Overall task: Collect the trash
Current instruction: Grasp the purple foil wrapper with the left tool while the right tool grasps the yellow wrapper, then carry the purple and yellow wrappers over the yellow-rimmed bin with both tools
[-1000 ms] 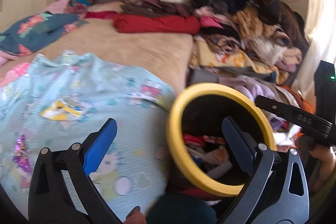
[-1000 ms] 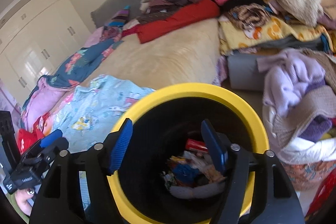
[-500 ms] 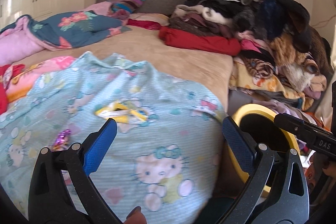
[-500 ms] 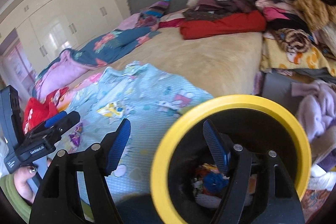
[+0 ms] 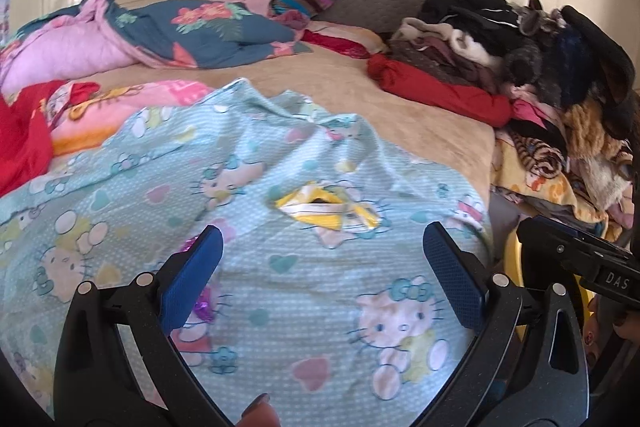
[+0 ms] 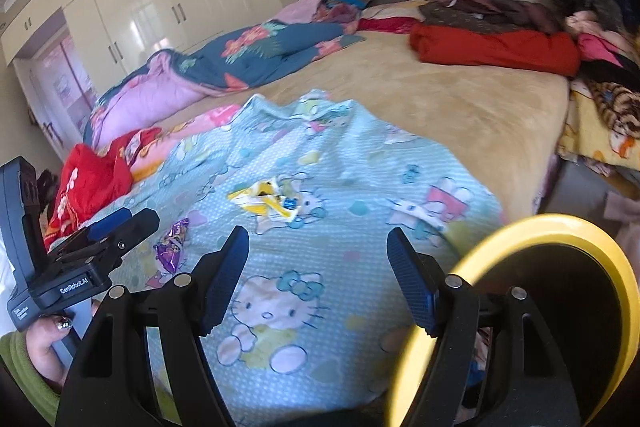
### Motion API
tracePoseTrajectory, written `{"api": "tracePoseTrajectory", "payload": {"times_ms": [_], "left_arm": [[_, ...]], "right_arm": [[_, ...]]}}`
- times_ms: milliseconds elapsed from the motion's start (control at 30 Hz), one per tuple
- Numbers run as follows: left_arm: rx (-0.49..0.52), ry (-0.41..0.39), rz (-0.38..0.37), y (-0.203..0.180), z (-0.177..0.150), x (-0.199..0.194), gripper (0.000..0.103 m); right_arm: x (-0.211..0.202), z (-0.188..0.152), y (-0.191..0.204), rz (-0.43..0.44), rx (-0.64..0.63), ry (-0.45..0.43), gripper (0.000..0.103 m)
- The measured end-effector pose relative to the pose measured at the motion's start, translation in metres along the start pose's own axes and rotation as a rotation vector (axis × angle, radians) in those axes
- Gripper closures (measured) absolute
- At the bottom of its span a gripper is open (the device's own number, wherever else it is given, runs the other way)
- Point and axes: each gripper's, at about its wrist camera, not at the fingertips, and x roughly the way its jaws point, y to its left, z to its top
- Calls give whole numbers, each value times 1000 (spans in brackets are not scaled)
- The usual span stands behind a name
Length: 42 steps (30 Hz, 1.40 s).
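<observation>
Hovering above the light-blue cartoon-cat blanket [image 5: 304,291], the left gripper [image 5: 320,267] has its blue-padded fingers spread wide with nothing between them; the right gripper [image 6: 318,275] is likewise released and empty, held over the same blanket. Two pieces of trash lie on the cloth: a crumpled yellow-and-white wrapper [image 5: 326,211] just beyond the left gripper's fingertips, slightly right of centre between them — and a shiny purple wrapper [image 6: 173,245] near the left, partly hidden behind the left gripper's left finger in its own view. A yellow-rimmed bin [image 6: 568,239] with a black interior stands at the near right, beside the bed's edge; its contents are mostly out of sight, only a scrap of blue showing low inside. Piled clothes [image 5: 520,39] fill the far right of the bed [image 5: 380,95]; a floral quilt [image 5: 188,27] lies far left.
</observation>
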Motion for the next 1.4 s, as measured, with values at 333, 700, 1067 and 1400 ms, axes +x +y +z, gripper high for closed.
{"api": "tracePoseTrajectory", "payload": {"times_ms": [333, 700, 1067, 1400], "left_arm": [[-123, 59, 58, 58, -11, 16, 11], [-197, 165, 86, 101, -36, 40, 22], [-207, 219, 84, 105, -49, 58, 58], [-179, 200, 67, 94, -42, 51, 91]], "right_arm": [[74, 15, 23, 48, -58, 105, 34], [171, 17, 21, 91, 22, 256, 34], [170, 22, 34, 105, -6, 213, 72], [108, 15, 40, 130, -2, 135, 72]]}}
